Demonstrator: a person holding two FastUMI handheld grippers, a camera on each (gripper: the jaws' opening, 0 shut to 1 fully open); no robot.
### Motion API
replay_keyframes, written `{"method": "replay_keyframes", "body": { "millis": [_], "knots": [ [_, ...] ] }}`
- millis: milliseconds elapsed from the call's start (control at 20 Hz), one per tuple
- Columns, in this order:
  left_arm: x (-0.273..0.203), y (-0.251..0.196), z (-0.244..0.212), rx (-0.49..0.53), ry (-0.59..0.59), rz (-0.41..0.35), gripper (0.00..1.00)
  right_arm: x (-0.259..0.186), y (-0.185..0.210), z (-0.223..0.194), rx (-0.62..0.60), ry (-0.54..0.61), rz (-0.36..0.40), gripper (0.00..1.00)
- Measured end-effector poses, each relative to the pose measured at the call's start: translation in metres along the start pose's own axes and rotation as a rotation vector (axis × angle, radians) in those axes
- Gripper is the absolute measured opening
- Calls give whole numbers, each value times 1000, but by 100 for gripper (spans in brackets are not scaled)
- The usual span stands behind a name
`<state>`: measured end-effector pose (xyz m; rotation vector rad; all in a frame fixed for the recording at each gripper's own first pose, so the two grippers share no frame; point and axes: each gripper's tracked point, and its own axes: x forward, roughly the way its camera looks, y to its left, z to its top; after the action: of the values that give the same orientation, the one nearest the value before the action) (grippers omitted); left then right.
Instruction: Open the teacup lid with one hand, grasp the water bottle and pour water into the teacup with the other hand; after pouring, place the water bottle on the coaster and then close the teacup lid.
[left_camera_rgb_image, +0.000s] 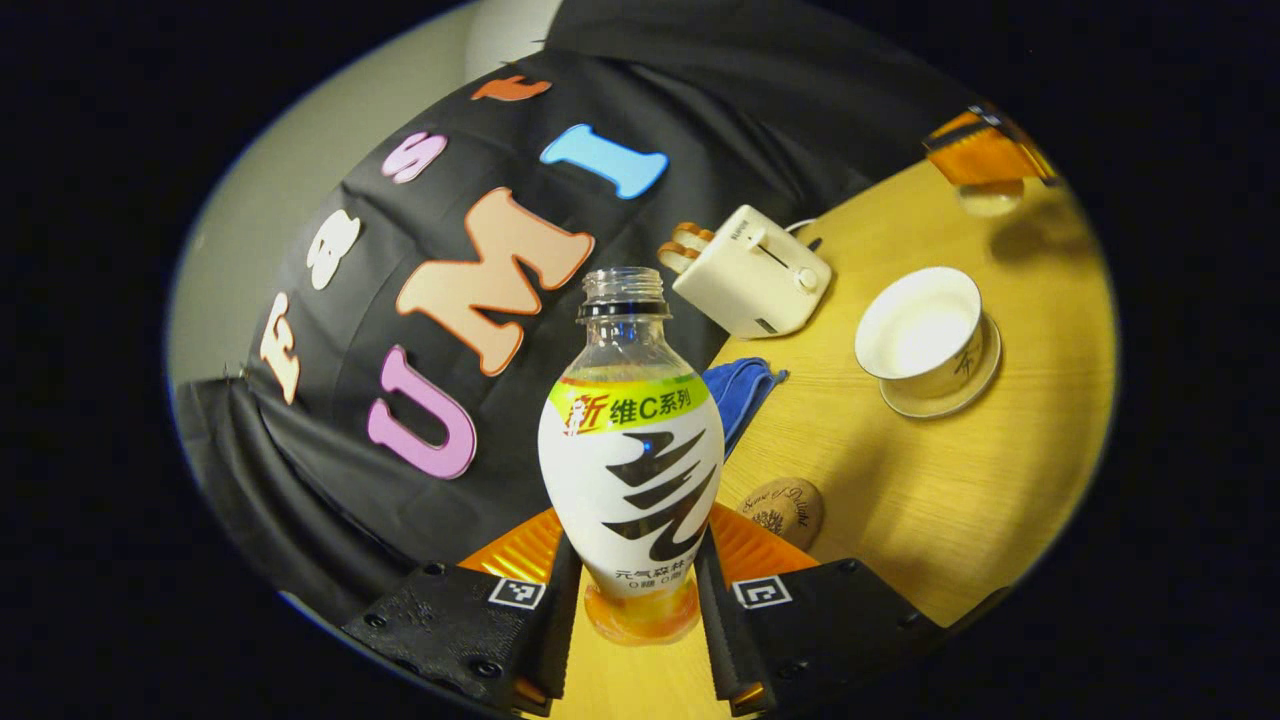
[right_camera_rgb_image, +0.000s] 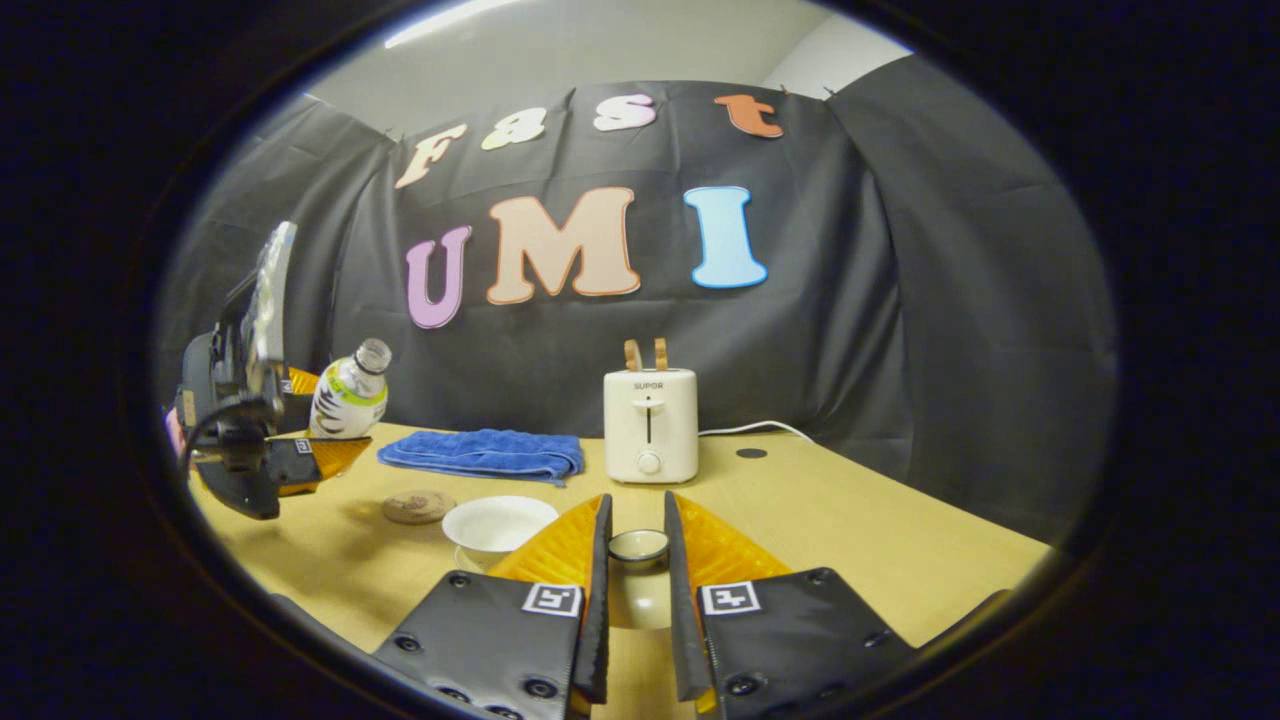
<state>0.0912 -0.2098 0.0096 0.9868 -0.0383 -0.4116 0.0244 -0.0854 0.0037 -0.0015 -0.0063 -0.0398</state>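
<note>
Left gripper view has my left gripper closed on the lower body of the water bottle, both fingers pressing its sides, the bottle lifted off the table with its neck uncapped. Ahead and to the right of those fingers sits the teacup on its saucer, open and, as far as I can tell, empty. In the right gripper view my right gripper is clamped narrowly on the teacup lid, holding it clear of the cup, which lies just left of its fingers. I judge the pour is the step in hand: I would bring the bottle mouth above the middle of the cup before tipping, then tilt slowly, since the grip is low and the open neck will spill early. The coaster lies close beside the bottle's right, between it and the cup, so the set-down is a short reach. Beyond the cup stand the toaster and the blue cloth; the table edge runs near on the cup's far side, so I would keep the lid hand well apart from the pouring path.
</note>
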Motion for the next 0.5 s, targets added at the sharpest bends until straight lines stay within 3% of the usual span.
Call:
{"method": "replay_keyframes", "body": {
  "millis": [500],
  "knots": [
    [24,-19,4,406,33,-79,53,2,-20,1,0,-1,-29,28]
  ]
}}
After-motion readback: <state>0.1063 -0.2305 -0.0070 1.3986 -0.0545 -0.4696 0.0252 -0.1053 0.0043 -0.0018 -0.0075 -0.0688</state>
